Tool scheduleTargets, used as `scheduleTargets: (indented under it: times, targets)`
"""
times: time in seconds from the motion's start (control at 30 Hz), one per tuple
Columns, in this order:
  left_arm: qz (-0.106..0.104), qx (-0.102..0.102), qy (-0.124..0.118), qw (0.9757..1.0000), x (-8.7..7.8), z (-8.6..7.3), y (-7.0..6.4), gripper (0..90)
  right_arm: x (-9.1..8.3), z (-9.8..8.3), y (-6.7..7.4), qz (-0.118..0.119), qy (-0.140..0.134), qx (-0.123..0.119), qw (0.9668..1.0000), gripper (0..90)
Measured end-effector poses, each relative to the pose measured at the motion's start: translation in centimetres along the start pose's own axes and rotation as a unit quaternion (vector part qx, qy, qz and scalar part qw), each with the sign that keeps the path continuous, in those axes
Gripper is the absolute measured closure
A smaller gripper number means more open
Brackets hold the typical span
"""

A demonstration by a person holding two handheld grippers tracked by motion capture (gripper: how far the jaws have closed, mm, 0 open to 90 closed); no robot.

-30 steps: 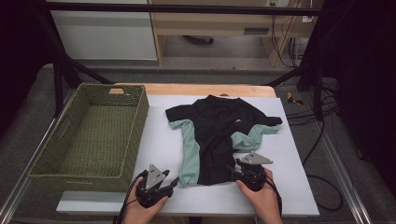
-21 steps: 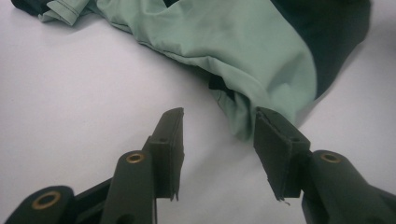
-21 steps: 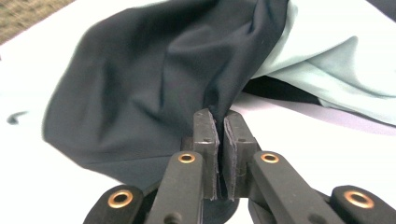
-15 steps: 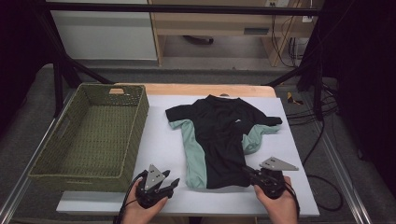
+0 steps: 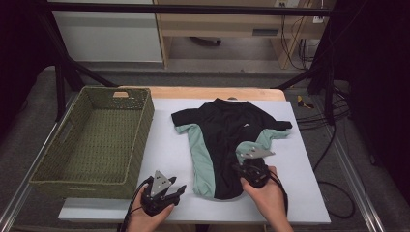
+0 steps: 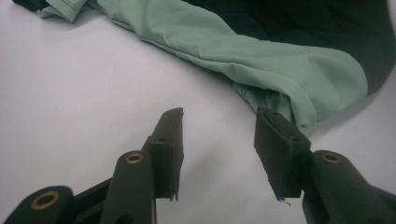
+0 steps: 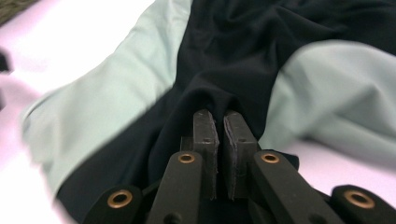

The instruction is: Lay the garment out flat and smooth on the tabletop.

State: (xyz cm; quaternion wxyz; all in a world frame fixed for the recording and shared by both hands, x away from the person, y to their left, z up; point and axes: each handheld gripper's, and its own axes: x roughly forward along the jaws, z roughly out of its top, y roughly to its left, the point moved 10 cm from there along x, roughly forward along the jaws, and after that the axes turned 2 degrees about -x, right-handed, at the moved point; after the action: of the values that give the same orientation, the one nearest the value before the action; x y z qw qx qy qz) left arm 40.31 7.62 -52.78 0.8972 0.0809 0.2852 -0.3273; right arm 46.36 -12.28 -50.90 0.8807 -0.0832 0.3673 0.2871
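We have the right tool (image 7: 215, 116) pinched shut on the shirt (image 5: 227, 135)'s hem, the shirt's length running away from it, while the left tool (image 6: 218, 122), half open and empty, sits just beside that hem.

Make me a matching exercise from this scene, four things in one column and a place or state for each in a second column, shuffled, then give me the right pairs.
Things:
1. left tongs
2. right tongs
3. wicker basket
4. shirt

Places or states:
A. stands empty at the table's left side
B. lies spread out on the white table top
C. open, above bare table beside the shirt's green hem
D. shut on a fold of black cloth

Right pairs: 1-C, 2-D, 3-A, 4-B
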Motion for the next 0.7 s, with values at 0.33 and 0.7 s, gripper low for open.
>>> scheduleTargets:
  times: [0.33,0.7]
  targets:
    - [-0.002,0.006,-0.001,1.0,0.0,0.1,-0.2,52.3,2.2,1.4,0.6,0.005,0.005,-0.021,0.9998,63.3]
    - [0.006,0.003,-0.008,0.9999,-0.1,0.2,-0.2,52.6,-4.9,0.6,-3.9,-0.043,-0.079,0.007,0.9959,58.2]
